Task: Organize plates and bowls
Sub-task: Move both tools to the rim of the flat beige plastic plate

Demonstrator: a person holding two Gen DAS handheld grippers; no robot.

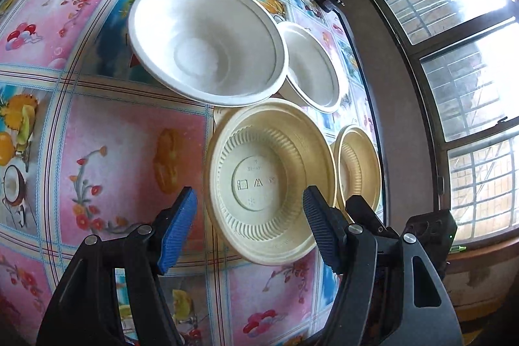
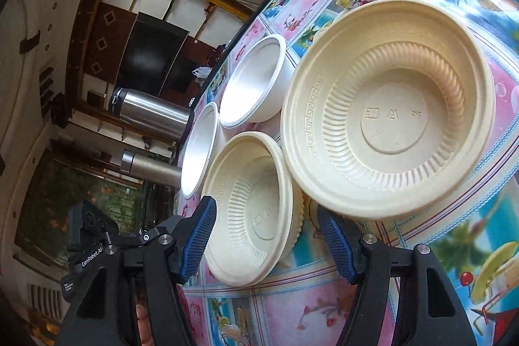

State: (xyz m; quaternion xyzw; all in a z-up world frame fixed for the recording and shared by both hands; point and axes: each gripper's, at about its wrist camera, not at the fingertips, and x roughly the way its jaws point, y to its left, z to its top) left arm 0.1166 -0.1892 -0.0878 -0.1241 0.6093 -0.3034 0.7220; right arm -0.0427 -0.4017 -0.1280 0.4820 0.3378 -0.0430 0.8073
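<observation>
While the flowery table is sitting under everything, four bowls are resting on it close together. The big white bowl is sitting far ahead of the left gripper. The big tan bowl is lying right between its wide-open, empty jaws. The small tan bowl is sitting between the right gripper jaws, also wide open and holding nothing. The small white bowl is sitting farther ahead.
</observation>
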